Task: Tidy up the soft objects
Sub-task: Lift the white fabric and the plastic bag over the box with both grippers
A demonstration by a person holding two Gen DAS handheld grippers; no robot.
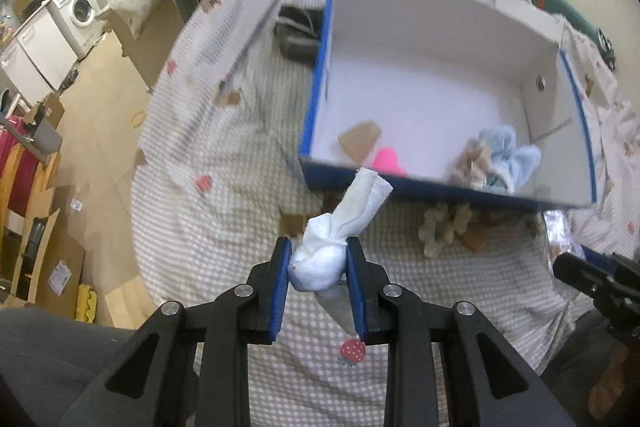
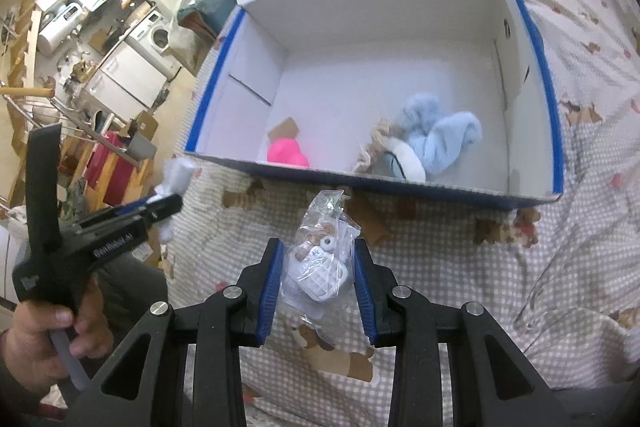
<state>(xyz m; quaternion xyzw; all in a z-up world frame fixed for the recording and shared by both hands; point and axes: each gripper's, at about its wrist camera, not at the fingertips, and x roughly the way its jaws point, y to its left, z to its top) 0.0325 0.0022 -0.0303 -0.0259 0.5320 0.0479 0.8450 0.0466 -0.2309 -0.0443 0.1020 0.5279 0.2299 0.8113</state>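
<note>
A large open cardboard box [image 2: 384,27] with white inside walls and blue tape along its rim sits on a bed covered in a checked quilt [image 1: 224,227] printed with small bears and strawberries. Everything here is placed in relation to that box. Just outside its near wall, the left gripper [image 1: 318,267] pinches a white rolled sock bundle [image 1: 320,259] between its blue-padded fingers [image 1: 280,287], the loose cuff of the bundle pointing up toward the box's near edge. Also just outside the near wall, to the right of the left tool, the right gripper [image 2: 318,275] is pressed against a crinkled clear plastic bag [image 2: 324,247] holding small white items, gripping it from both sides. Inside the box, against the near wall, lie a bright pink soft object [image 2: 288,153] beside a brown cardboard scrap [image 2: 285,130], and toward the right-hand corner a fluffy pale blue sock pair [image 2: 440,131] touching a beige knitted piece [image 2: 376,143] and a white-and-grey item [image 2: 400,159]. On the quilt just in front of the near wall rests a cream fuzzy sock [image 1: 442,227]. Well away from the box, past the bed's left edge, a washing machine [image 1: 82,5] stands against the far wall.
</note>
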